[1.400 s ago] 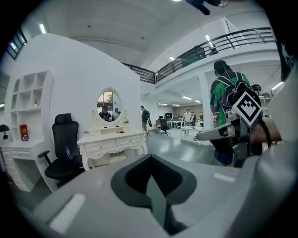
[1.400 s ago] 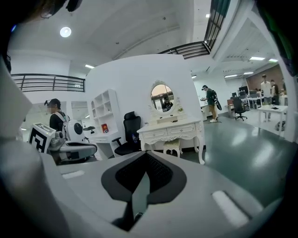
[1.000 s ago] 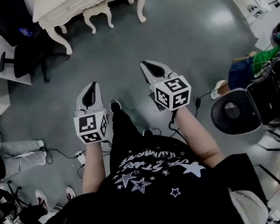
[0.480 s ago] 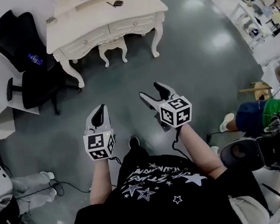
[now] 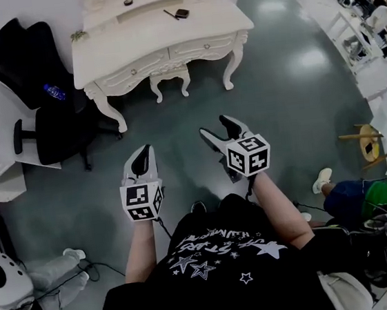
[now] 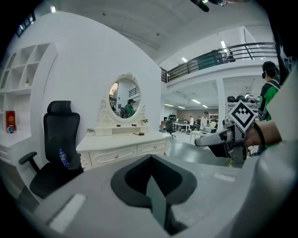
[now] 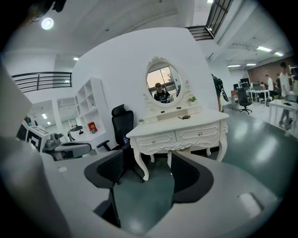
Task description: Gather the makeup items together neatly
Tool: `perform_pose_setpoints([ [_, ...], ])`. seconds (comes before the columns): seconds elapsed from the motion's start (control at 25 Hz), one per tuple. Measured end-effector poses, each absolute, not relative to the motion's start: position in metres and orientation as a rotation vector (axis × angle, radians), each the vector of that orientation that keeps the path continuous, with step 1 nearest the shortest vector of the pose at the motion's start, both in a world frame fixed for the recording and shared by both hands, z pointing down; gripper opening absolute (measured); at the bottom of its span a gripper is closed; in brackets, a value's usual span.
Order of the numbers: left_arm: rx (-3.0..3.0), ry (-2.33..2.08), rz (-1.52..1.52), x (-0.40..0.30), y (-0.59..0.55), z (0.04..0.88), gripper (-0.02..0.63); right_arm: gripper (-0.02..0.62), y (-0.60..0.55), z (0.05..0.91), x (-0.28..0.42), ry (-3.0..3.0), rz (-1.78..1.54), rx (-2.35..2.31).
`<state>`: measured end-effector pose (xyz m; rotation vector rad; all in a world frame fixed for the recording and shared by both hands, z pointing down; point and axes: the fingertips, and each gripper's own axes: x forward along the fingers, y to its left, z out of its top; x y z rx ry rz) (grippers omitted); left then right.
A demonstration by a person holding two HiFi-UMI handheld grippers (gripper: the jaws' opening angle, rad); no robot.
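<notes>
Left gripper jaws together, empty. Right gripper jaws just opened, nothing between: likely pre-set for makeup items on dressing table, well apart.

The dressing table is viewed steeply from overhead; it is faced near level, from afar, in both gripper views.

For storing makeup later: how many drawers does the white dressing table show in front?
2: a left drawer and a right drawer, side by side under the tabletop. Side drawers, if any, are hidden.
</notes>
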<state>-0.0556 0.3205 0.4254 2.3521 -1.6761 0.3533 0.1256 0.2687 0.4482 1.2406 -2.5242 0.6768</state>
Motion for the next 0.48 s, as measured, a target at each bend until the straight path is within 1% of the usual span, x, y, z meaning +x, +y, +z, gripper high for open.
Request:
perform_pose_setpoints([
  [0.28,2.317,-1.665,0.395,-0.068,0.276,0.446,0.002,0.345,0.207,0.463,0.125,-2.513,0.713,1.262],
  [0.48,2.305,-1.717,0.404,-0.073,0.216,0.448,0.002,0.344,0.131,0.474,0.120,-2.541,0.712,1.241],
])
